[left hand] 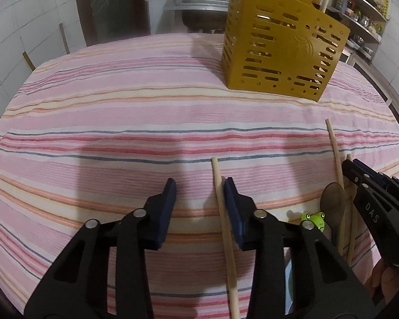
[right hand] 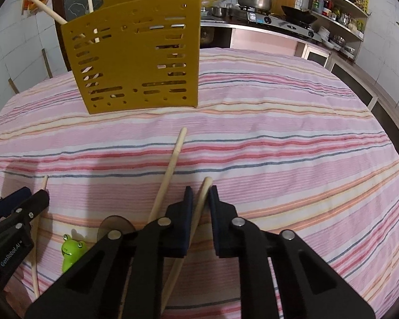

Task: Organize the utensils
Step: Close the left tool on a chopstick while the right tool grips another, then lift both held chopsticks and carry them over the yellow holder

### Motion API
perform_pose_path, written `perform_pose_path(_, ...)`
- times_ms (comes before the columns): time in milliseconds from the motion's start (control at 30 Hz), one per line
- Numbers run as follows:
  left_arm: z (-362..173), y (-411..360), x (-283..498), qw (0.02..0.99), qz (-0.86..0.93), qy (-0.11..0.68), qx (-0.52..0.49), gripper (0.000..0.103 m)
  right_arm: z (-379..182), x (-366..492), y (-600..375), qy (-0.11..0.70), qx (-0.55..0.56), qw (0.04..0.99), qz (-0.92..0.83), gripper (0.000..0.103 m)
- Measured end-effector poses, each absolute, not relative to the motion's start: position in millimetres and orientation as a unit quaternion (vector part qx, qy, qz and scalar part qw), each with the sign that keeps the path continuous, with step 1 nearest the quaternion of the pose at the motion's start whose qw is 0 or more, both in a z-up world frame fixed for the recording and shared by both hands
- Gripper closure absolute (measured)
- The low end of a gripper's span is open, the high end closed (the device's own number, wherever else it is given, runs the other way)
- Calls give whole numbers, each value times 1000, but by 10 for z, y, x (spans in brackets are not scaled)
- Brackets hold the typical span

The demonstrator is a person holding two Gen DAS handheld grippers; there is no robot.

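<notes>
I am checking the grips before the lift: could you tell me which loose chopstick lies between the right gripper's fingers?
The shorter-looking chopstick, its tip showing between the right gripper's pads. The longer one lies left of them.

On the striped tablecloth (right hand: 279, 138): one yellow slotted holder (right hand: 135, 61) near the far edge, with three wooden sticks (right hand: 46, 9) rising from it. Three loose chopsticks (right hand: 170, 167) lie near the front edge, beside one wooden spoon (left hand: 332, 202) and one green frog figure (right hand: 71, 252).

Two black handheld grippers with dark blue pads

Left gripper (left hand: 200, 186) and right gripper (right hand: 200, 192) show round silver rivets; white lettering marks both black bodies.
</notes>
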State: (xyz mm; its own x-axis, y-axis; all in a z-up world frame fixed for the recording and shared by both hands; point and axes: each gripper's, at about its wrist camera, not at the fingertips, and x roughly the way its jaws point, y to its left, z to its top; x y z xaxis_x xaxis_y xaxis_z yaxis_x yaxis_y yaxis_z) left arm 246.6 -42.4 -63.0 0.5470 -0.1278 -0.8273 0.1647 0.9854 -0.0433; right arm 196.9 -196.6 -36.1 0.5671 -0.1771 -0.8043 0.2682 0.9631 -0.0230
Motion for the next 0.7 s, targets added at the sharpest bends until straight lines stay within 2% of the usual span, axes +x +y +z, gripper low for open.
perform_pose_path(233, -611, -417, 2519, 876, -92, 473, 4, 97, -327, 1951, -1984, 443, 65, 886, -117, 96)
perform_pose_path(700, -377, -368, 2372, 896, -103, 432, -10, 99, -86, 1859, -2145, 405, 92, 905, -96, 97)
